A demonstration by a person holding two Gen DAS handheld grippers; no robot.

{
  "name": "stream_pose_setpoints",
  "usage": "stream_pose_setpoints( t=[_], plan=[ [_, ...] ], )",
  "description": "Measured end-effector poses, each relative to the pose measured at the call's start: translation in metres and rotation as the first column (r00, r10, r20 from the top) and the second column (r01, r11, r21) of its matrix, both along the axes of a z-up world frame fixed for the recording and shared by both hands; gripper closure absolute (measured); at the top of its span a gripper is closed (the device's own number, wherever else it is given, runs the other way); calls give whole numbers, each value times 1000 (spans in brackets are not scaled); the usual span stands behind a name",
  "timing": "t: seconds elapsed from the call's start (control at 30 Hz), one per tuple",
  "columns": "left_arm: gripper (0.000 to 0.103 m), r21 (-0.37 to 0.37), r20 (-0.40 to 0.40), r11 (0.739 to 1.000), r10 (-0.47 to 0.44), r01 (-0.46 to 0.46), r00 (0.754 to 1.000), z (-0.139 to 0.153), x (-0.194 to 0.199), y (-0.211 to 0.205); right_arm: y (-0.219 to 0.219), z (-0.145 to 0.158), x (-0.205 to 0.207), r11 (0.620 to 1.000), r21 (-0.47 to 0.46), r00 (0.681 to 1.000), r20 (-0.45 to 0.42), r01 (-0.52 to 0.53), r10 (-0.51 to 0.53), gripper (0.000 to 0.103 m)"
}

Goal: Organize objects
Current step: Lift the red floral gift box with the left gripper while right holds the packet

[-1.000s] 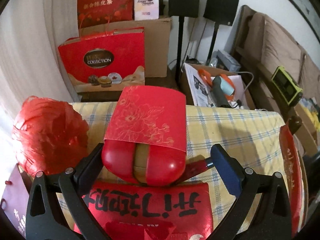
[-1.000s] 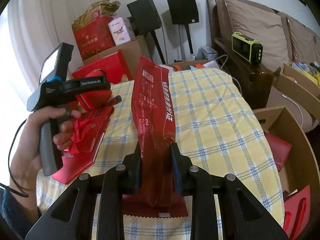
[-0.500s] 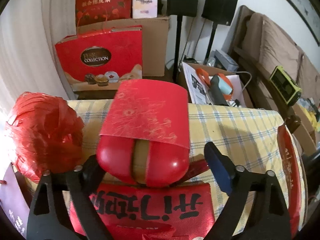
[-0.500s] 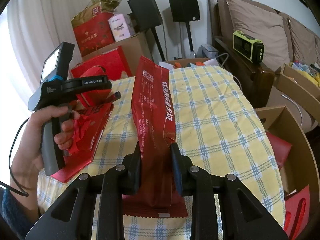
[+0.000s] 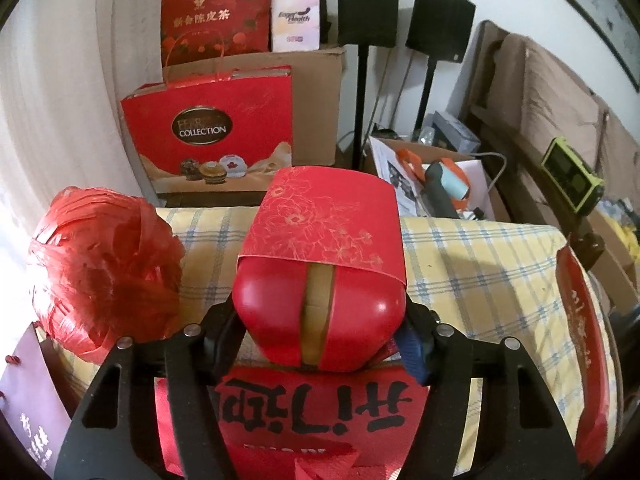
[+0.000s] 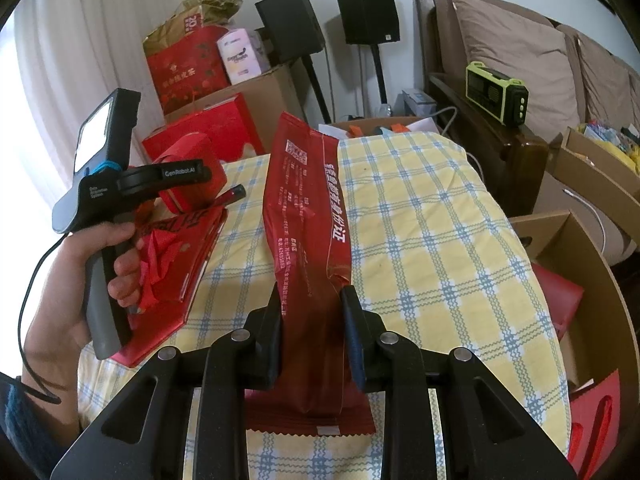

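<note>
Left gripper [image 5: 324, 332] closing around red tin [image 5: 320, 312], fingers right at its sides, above red paper [image 5: 312, 408] on checked tablecloth [image 5: 480, 280]. Right gripper [image 6: 312, 328] clamped narrow on long red packet [image 6: 308, 216], lifted over the tablecloth.

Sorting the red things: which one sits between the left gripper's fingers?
The rounded glossy red tin with the gold-flowered paper sleeve; the left gripper is closing around it.

the tin [image 5: 320, 312] sits on the table [image 5: 480, 264] between ribbon ball [image 5: 104, 268] (left) and pouch [image 6: 308, 216].
</note>
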State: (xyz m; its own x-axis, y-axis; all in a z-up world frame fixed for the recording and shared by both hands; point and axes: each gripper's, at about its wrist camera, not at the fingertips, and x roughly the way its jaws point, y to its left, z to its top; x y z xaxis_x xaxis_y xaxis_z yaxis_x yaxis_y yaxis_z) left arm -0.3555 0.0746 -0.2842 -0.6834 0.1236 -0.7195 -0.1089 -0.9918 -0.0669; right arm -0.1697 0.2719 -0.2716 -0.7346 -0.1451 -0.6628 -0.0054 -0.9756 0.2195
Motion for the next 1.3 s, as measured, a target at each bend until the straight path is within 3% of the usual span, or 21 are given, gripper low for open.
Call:
stream_pose_setpoints(
  t=[0.27, 0.63, 0.93, 1.3],
  plan=[
    [42, 42, -49, 999, 6, -4, 999, 10, 15, -4, 2, 3, 3, 1000, -10, 1000, -19, 8, -9, 77],
    [42, 141, -124, 990, 9, 9, 992, 45, 59, -22, -2, 9, 10, 1000, 9, 999, -44, 23, -22, 77],
    [42, 142, -143, 989, -12, 32, 990, 77, 102, -38, 4, 24, 29, 1000, -11, 996, -81, 24, -25, 77],
    [42, 45, -188, 996, -64, 74, 980, 116, 175, -44, 13, 63, 79, 999, -33, 985, -165, 42, -47, 77]
  ],
)
